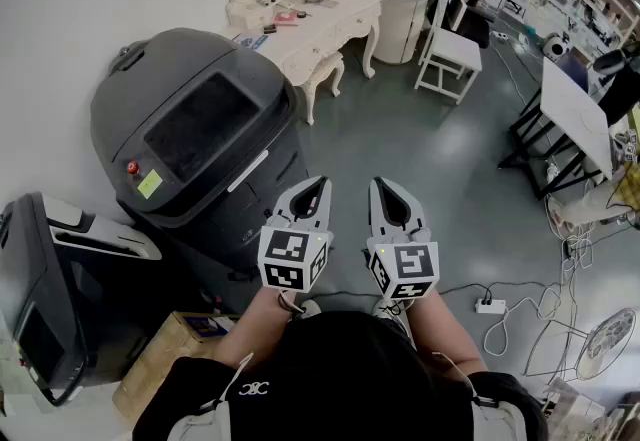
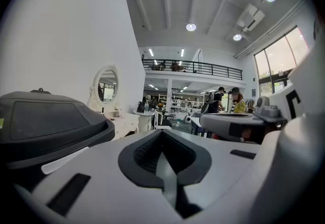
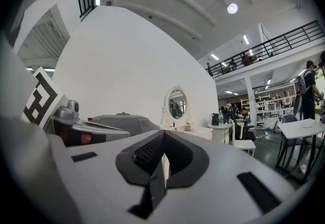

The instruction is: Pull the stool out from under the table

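- White left gripper (image 1: 316, 187) and right gripper (image 1: 386, 189): jaws pressed together on both, nothing held.
- The stool (image 1: 323, 77) sits tucked under the table (image 1: 335, 14), well ahead of me.
- I'd walk closer, open up, then clamp the seat edge squarely before pulling.

White stool (image 1: 323, 72) stands tucked partly under the white dressing table (image 1: 335, 14).
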Demonstrator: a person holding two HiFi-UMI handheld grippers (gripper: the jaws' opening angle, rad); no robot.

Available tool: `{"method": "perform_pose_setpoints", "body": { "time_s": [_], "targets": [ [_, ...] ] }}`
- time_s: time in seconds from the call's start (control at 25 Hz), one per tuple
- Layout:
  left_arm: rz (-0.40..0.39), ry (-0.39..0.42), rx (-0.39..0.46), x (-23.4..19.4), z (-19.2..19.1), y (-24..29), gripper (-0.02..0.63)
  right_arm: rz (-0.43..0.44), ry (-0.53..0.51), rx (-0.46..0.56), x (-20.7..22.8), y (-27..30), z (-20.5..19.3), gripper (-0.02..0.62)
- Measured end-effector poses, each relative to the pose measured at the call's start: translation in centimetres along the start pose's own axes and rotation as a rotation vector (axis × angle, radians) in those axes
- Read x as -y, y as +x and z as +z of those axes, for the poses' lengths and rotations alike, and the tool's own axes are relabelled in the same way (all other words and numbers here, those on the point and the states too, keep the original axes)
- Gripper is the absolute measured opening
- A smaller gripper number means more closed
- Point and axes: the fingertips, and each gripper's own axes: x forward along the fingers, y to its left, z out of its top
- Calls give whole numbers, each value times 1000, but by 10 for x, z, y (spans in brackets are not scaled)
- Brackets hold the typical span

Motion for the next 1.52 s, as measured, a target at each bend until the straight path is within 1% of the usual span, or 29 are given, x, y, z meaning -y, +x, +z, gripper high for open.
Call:
{"method": "perform_pose_setpoints", "body": {
  "time_s": [0.28,0.44,0.6,0.72,0.84,1.04,1.2,1.36,1.52],
  "targets": [
    [-2,28,3,25,7,23,-5,27,9,17,21,-2,6,8],
    [6,57,4,43,11,35,-4,15,22,9,46,-6,5,8],
    [7,44,-5,58,10,48,-4,18,67,9,68,-12,3,8],
    [2,20,-21,68,8,58,-5,17,79,-1,83,-13,0,8],
    [10,20,-31,79,9,73,-5,22,79,0,99,-10,4,8],
    [30,46,-28,110,15,105,-5,18,67,-9,139,-13,-1,8],
    [48,38,-29,140,10,124,-4,12,72,-20,176,-35,-14,8],
    [72,31,-20,167,9,142,-5,18,64,-31,214,-46,-18,8],
    [84,43,-23,182,10,148,-4,28,65,-27,232,-50,-15,8]
  ]
}}
